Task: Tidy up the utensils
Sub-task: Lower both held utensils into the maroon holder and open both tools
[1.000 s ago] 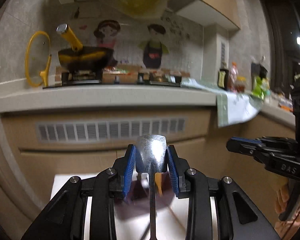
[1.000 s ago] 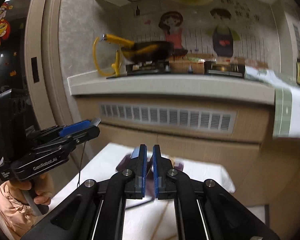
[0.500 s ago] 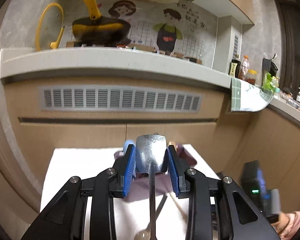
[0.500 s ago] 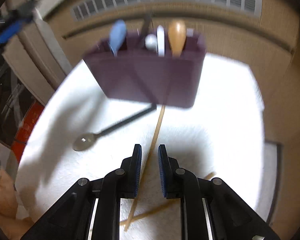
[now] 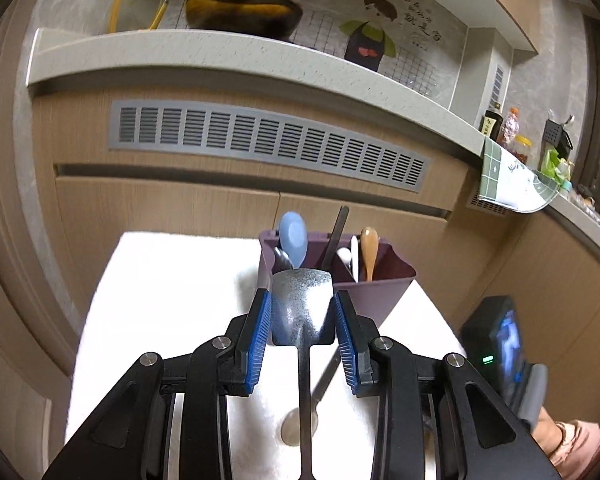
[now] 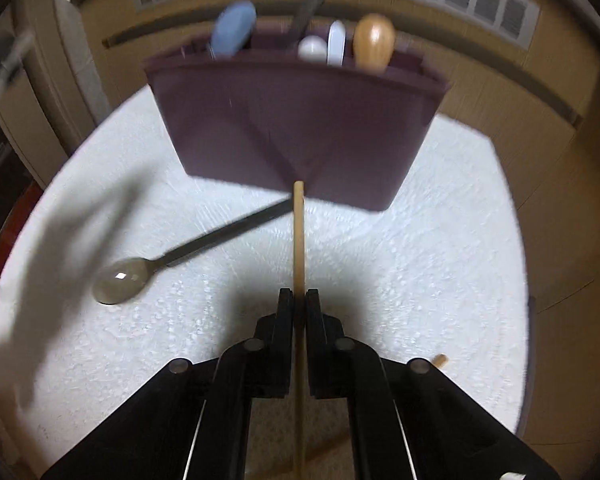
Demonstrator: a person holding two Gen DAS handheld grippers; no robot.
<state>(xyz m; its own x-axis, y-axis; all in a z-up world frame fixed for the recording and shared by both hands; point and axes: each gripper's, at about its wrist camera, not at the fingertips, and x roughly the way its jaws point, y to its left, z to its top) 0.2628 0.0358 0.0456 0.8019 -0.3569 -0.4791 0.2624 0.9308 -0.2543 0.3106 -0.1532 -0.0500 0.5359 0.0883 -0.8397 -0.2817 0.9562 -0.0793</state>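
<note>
My left gripper [image 5: 302, 317] is shut on a metal spatula-like utensil [image 5: 302, 308], held upright above the white table [image 5: 160, 280], just short of the purple utensil holder [image 5: 384, 284]. The holder also shows in the right wrist view [image 6: 300, 128]; it holds a blue spoon [image 6: 234, 34], a wooden spoon [image 6: 374, 40], white utensils and a dark handle. My right gripper [image 6: 299, 300] sits low over the table with its jaws close around a wooden chopstick [image 6: 298, 236] that points at the holder. A metal spoon with a dark handle [image 6: 120, 276] lies to the left.
A second wooden chopstick [image 6: 440, 359] lies partly hidden under my right gripper. The table's white towel [image 6: 440, 264] ends at wooden cabinets with a grey vent [image 5: 268, 144] behind. The right gripper's body [image 5: 500, 352] shows at the table's right edge.
My right gripper has tilted down from facing the counter to the table and lowered onto the chopstick. My left gripper has dropped and tilted down toward the holder with the metal utensil.
</note>
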